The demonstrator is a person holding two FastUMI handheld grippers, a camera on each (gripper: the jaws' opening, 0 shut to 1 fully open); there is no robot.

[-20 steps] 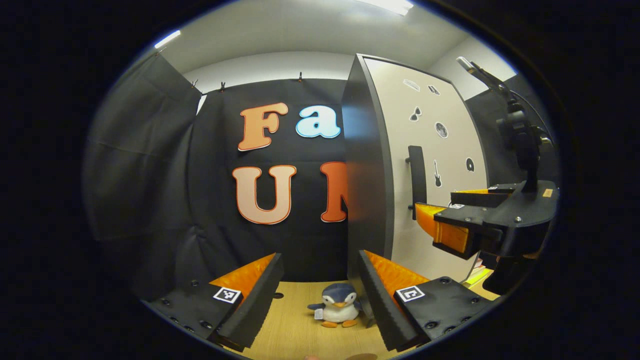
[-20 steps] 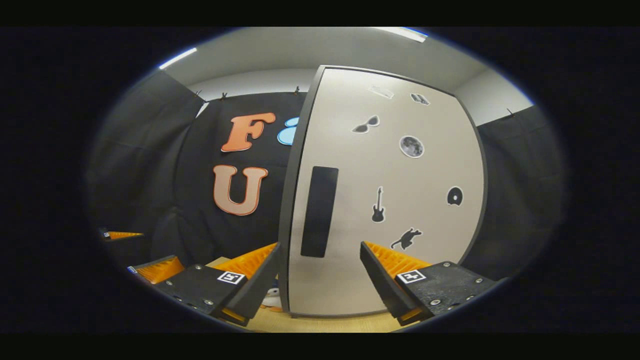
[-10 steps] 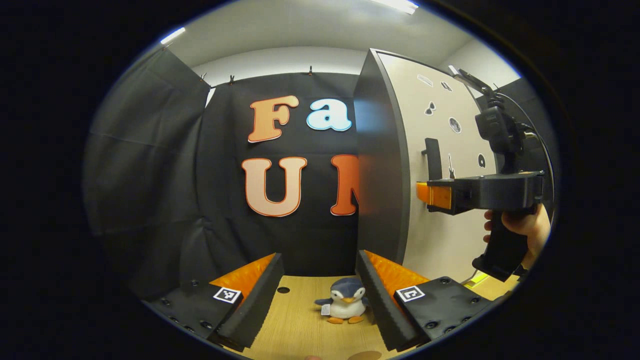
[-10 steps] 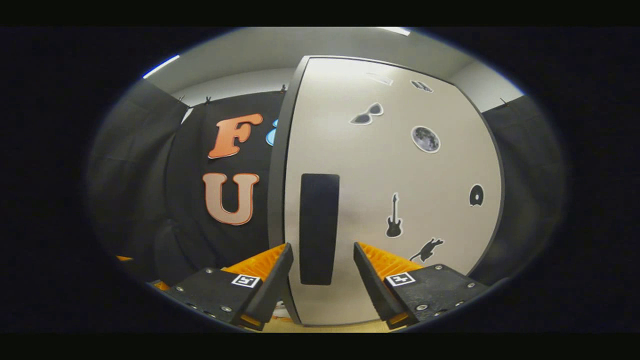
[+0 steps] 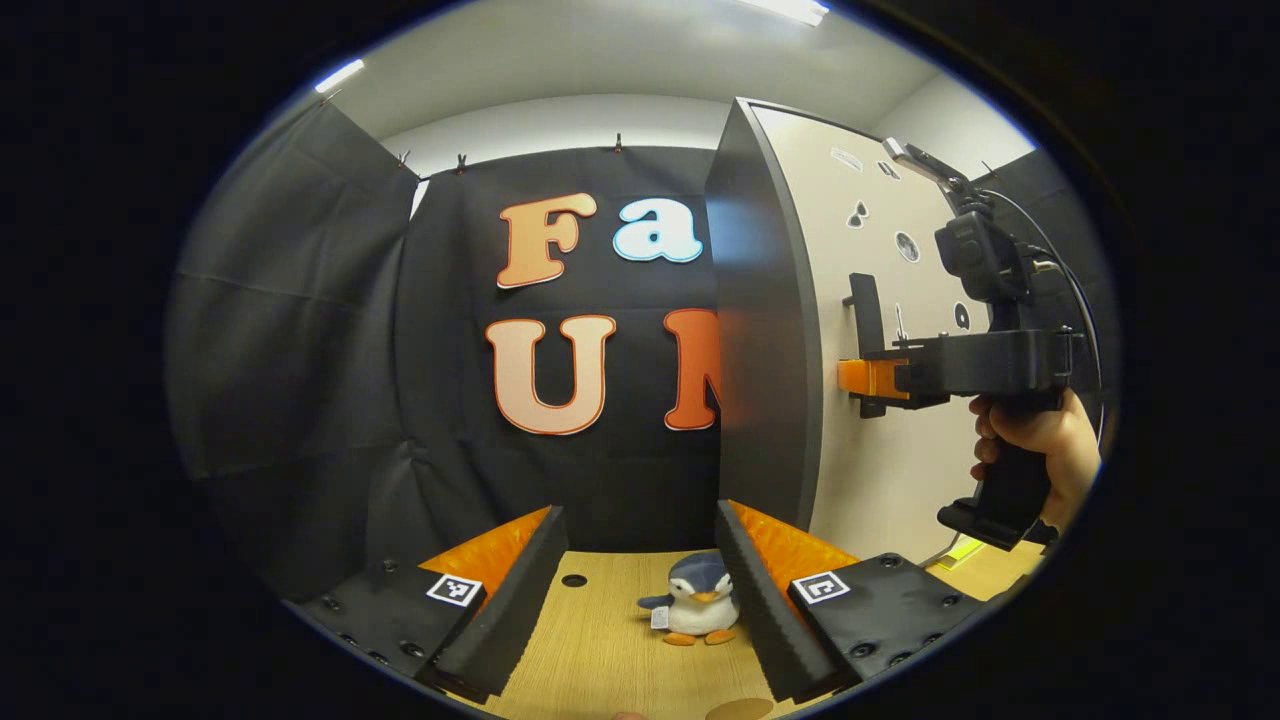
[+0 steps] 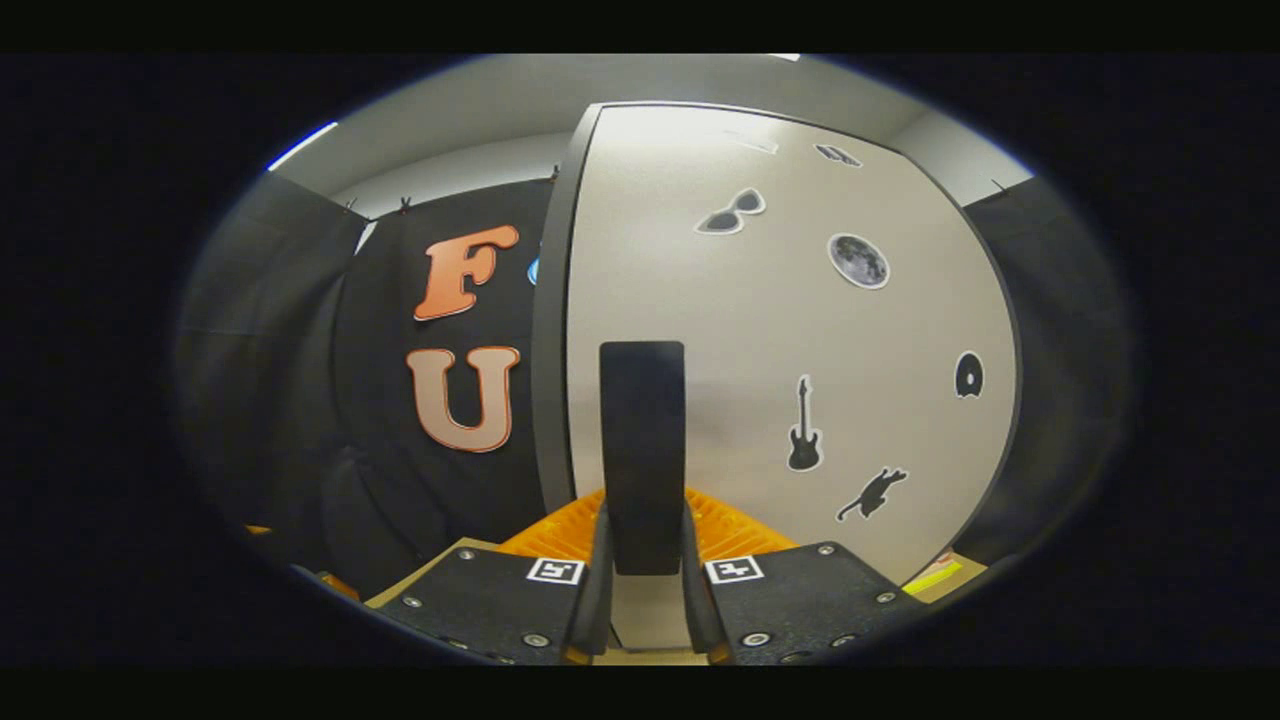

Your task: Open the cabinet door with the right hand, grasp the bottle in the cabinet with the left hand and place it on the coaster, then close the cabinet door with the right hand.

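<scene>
I clamp right gripper (image 6: 642, 590) on door handle (image 6: 642, 450) to pull | left gripper (image 5: 640, 590) spread, empty, waiting for bottle

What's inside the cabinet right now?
Cannot tell: the cabinet door is shut and covers the inside, so no bottle is visible. The right gripper is closed on the door's handle.

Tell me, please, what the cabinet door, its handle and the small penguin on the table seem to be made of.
Cabinet door: probably laminated board, matt pale face with a dark edge and flat stickers.
Handle: a matt black bar, plastic or painted metal; I cannot tell which. The right gripper is closed on it.
Penguin: plush fabric, soft fuzzy outline.
Table: light wood-grain surface, perhaps veneer.
</scene>
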